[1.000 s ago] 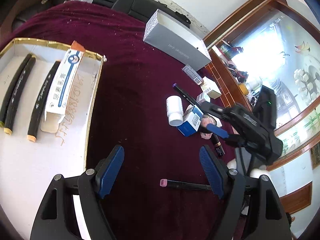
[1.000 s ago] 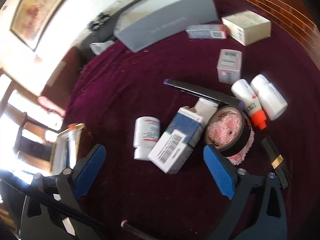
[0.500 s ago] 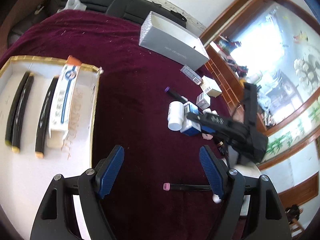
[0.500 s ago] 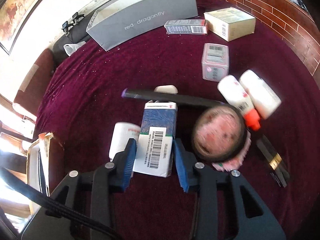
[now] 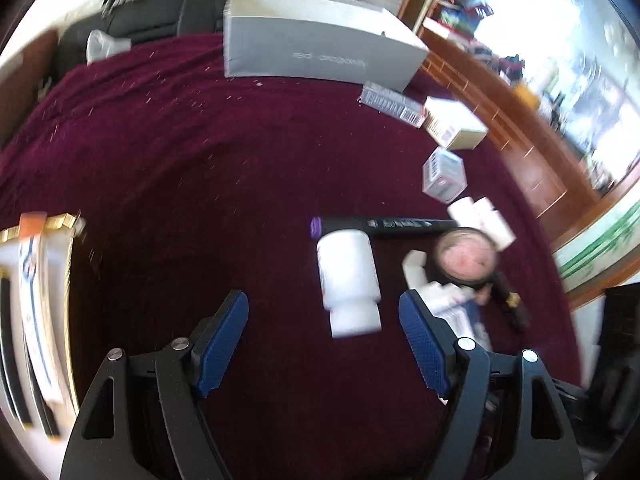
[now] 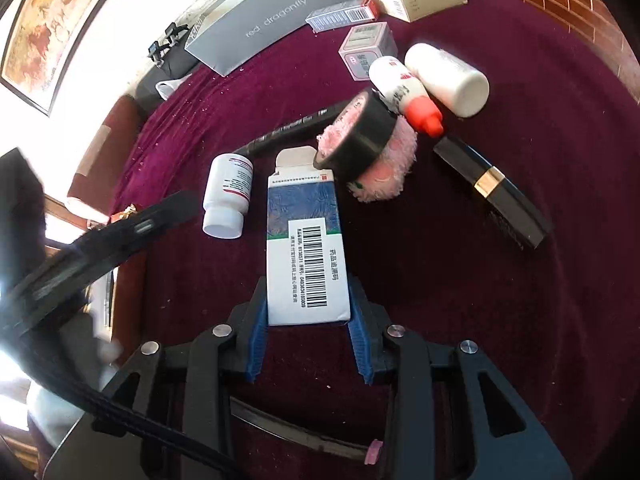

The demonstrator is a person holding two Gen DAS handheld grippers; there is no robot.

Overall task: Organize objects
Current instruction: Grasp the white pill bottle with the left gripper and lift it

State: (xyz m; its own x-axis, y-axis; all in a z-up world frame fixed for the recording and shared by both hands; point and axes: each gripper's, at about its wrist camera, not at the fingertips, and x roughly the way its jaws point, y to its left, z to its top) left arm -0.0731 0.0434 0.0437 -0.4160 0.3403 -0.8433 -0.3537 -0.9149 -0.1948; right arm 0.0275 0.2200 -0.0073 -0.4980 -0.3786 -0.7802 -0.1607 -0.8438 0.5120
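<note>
Clamped on the near end of the blue-and-white carton (image 6: 304, 256), the right gripper (image 6: 308, 340) presses its ribbed blue pads against the carton's two long sides, a hold that suits a light, flat-sided cardboard box and leaves its barcode face up. The carton's open flap points away, toward the black tape roll (image 6: 362, 136) that leans on a fluffy pink puff (image 6: 386, 164). Just left of the carton lies a smooth white pill bottle (image 6: 229, 196), on its side on the dark red velvet worktop (image 6: 520, 300). The left gripper (image 5: 324, 336) hangs above that same bottle with its jaws spread wide and nothing between them, probably lining up to take it next. Beyond the bottle rests a slim black marker (image 5: 384, 225) with a purple end. Farther off sit small cartons and a long grey box (image 6: 276, 20). At the left edge, the gold-rimmed tray (image 5: 68, 280) already holds pens and a box, likely the sorting place.
</note>
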